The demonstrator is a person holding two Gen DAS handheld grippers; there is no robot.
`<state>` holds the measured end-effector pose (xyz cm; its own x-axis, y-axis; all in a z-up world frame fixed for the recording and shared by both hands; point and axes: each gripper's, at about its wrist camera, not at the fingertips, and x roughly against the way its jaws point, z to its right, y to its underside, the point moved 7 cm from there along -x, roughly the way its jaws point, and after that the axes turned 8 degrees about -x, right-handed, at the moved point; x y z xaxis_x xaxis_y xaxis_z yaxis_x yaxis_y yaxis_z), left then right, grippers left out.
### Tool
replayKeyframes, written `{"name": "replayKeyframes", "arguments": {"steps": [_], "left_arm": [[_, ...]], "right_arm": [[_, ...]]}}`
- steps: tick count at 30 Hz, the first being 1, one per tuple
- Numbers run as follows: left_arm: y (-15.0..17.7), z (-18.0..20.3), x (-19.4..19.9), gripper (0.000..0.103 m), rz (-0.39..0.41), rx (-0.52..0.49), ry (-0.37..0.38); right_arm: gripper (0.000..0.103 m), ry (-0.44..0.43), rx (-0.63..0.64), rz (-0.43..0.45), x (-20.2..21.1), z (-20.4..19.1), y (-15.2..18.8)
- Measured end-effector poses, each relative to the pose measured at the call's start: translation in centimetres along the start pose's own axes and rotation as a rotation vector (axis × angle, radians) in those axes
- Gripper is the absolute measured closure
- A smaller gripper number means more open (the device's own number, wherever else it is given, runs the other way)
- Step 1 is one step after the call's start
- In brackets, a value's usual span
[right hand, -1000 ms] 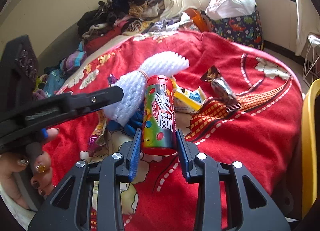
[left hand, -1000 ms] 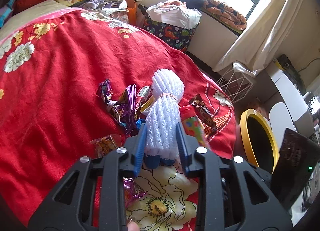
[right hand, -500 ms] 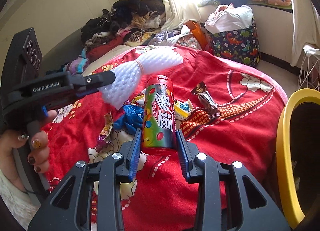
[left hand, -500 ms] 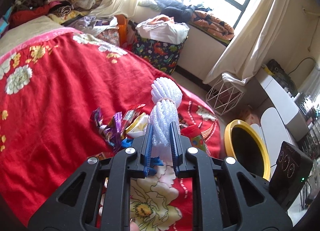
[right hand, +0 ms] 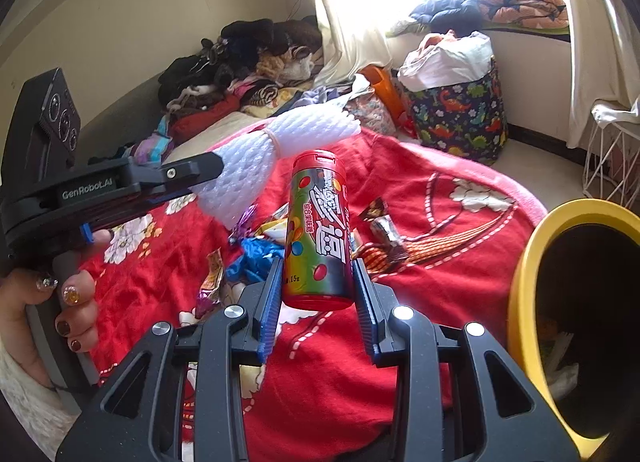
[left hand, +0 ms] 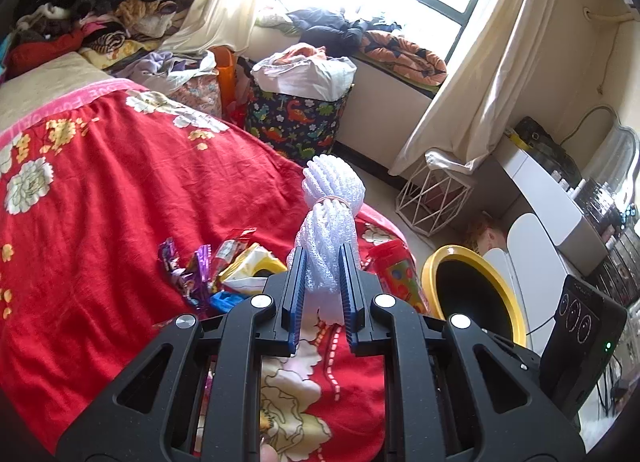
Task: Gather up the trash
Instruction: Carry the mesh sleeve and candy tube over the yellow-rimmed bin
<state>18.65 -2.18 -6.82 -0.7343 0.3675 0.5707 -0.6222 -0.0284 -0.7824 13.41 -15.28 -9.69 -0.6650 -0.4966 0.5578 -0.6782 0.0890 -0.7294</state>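
"GenRobot.AI" on left claw point(right hand: 208, 178) (side).

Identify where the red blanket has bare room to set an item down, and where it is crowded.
Free: the red blanket between the wrapper pile and the pillow edge, and the stretch beside the yellow bin. Crowded: the wrappers just ahead of both grippers.

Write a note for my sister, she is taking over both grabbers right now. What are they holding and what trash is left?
Left gripper: shut on the white foam net, held above the bed.
Right gripper: shut on the candy tube, upright, lifted.
Yellow bin: to the right of the bed; some trash already lies inside.
Left to do: drop both items into the bin, then collect the wrappers lying on the red blanket.
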Motion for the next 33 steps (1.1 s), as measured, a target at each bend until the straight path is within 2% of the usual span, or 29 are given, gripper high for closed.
{"name": "replayKeyframes", "arguments": {"steps": [8,33], "left_arm": [[-0.3,1.9,0.2,0.092,0.014,-0.032,0.022],[-0.2,6.1,-0.2,0.092,0.012,-0.112,0.068]], "right_arm": [[0.071,0.019,-0.029,0.051,1.9,1.5,-1.4],[0.071,0.091,-0.118,0.156,6.5,6.6,-2.7]]}}
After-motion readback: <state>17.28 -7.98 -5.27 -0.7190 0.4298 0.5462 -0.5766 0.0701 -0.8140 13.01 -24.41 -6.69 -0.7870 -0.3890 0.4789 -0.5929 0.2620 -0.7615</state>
